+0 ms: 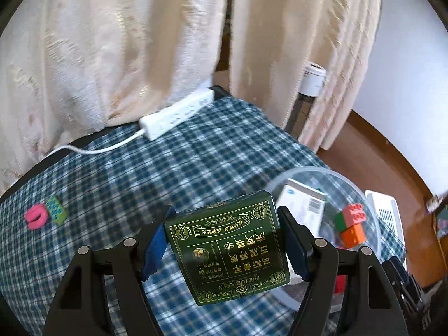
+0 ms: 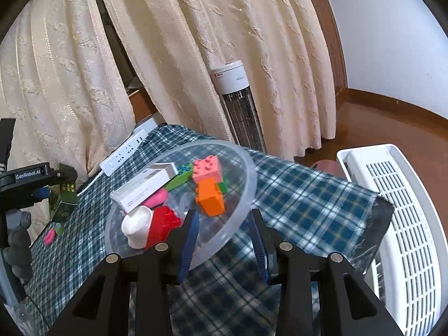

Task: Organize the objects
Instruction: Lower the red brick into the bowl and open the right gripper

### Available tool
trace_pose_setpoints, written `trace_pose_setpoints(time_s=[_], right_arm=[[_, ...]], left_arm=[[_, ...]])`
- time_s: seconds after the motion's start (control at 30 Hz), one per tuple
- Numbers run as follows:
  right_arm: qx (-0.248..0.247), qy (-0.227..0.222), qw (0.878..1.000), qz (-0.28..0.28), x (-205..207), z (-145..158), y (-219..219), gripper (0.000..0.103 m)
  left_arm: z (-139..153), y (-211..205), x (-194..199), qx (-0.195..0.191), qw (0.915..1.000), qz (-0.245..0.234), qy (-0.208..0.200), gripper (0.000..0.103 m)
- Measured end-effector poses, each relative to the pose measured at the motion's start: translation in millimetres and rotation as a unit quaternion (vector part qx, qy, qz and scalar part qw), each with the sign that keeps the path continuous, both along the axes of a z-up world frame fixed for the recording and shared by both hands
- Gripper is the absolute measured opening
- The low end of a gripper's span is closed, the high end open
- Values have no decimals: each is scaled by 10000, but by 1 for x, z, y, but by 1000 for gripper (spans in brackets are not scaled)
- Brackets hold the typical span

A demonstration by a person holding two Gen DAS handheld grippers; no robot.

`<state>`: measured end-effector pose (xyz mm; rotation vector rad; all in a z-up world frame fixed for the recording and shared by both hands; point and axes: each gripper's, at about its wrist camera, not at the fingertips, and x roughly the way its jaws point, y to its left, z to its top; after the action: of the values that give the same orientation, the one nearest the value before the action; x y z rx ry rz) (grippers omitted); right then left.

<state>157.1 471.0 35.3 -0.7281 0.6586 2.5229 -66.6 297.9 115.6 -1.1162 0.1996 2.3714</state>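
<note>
My left gripper (image 1: 225, 212) is shut on a dark green box with gold print (image 1: 226, 246), held tilted above the plaid tablecloth (image 1: 168, 168) just left of the clear plastic bowl (image 1: 316, 168). That box (image 2: 63, 198) also shows at the left of the right wrist view. My right gripper (image 2: 224, 224) is open, its blue pads either side of the near rim of the bowl (image 2: 249, 173) without pressing it. In the bowl lie a white carton (image 2: 145, 184), a pink-and-green brick (image 2: 207, 168), an orange brick (image 2: 211, 198), a red brick (image 2: 165, 222) and a small white cup (image 2: 137, 224).
A pink piece (image 1: 36, 215) and a green dotted brick (image 1: 56, 210) lie on the cloth at far left. A white power strip (image 1: 176, 114) sits by the curtains. Beyond the table's right edge stand a white slatted appliance (image 2: 392, 224) and a tower heater (image 2: 238, 106).
</note>
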Motion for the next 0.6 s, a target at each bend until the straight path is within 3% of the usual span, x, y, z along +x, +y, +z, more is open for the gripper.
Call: trace_pose_setpoints(time_s=[0.6], right_arm=[[-192, -155, 9996, -129, 24, -18, 35, 40]], left_arm=[[-7, 109, 41, -388, 9941, -1008, 49, 74]])
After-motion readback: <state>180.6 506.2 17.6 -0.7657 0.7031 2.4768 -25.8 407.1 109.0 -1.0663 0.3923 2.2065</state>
